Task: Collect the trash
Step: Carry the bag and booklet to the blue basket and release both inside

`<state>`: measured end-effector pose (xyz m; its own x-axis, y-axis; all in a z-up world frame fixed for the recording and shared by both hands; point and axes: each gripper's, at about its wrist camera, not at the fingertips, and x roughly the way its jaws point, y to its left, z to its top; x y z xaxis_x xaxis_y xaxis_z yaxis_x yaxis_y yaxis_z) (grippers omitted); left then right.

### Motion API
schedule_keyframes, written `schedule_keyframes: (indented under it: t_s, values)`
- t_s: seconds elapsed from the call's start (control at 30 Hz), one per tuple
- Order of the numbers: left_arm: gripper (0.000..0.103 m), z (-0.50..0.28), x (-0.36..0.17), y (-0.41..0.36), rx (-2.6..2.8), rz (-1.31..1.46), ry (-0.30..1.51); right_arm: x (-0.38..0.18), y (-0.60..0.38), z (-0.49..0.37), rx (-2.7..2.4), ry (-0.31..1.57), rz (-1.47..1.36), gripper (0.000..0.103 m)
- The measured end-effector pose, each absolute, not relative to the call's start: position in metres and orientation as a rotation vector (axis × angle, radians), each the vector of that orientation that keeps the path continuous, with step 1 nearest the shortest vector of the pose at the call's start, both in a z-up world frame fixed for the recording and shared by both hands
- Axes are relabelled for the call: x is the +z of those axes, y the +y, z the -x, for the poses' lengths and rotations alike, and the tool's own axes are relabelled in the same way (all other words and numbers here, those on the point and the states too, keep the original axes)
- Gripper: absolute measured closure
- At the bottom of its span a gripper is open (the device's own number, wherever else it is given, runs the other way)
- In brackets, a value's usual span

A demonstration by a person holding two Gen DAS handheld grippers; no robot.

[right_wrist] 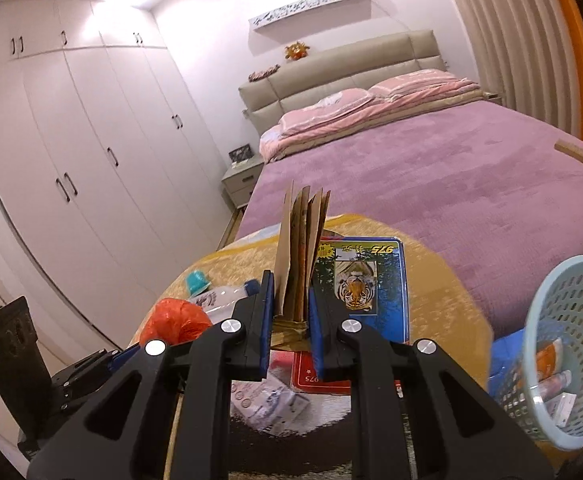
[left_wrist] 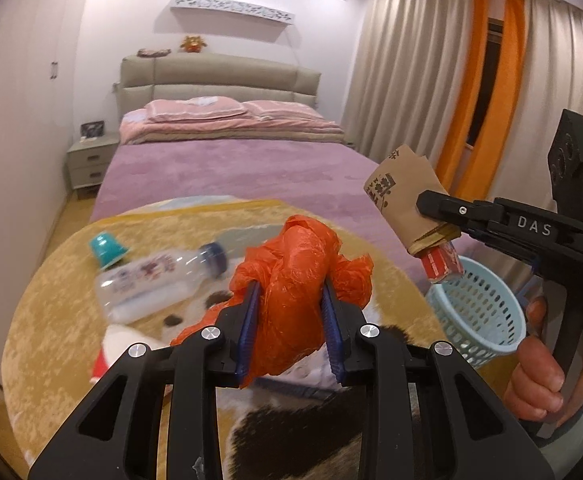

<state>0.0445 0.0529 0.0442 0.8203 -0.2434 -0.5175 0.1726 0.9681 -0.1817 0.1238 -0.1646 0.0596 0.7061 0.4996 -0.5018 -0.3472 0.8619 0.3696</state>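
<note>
My left gripper (left_wrist: 291, 320) is shut on a crumpled orange plastic bag (left_wrist: 299, 268) and holds it above the yellow blanket (left_wrist: 51, 340). My right gripper (right_wrist: 289, 316) is shut on a folded brown paper bag (right_wrist: 301, 248), which also shows in the left wrist view (left_wrist: 405, 196) held just above a light blue perforated basket (left_wrist: 479, 316). The basket shows at the right of the right wrist view (right_wrist: 571, 320) and holds several items. A clear plastic bottle (left_wrist: 159, 280) and a teal cup (left_wrist: 107, 248) lie on the blanket.
A blue tiger-print box (right_wrist: 363, 280) and a red card (right_wrist: 319, 376) lie on the blanket below the right gripper. A purple-covered bed (right_wrist: 451, 176) with pink pillows lies beyond. White wardrobes (right_wrist: 71, 160) stand left, curtains (left_wrist: 411, 60) right.
</note>
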Motion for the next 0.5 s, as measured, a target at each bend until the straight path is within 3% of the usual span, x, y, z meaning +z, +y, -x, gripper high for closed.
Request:
schedule_keyframes:
  t_s: [0.17,0.5]
  values:
    - [0.075,-0.054,0.047,0.033,-0.259,0.116,0.563,0.056,-0.182,-0.126,0.446,0.645,-0.287,0.089]
    - [0.075,-0.050,0.034,0.058,-0.192,0.180,0.606,-0.034,-0.158,-0.165,0.762,0.954,-0.661,0.089]
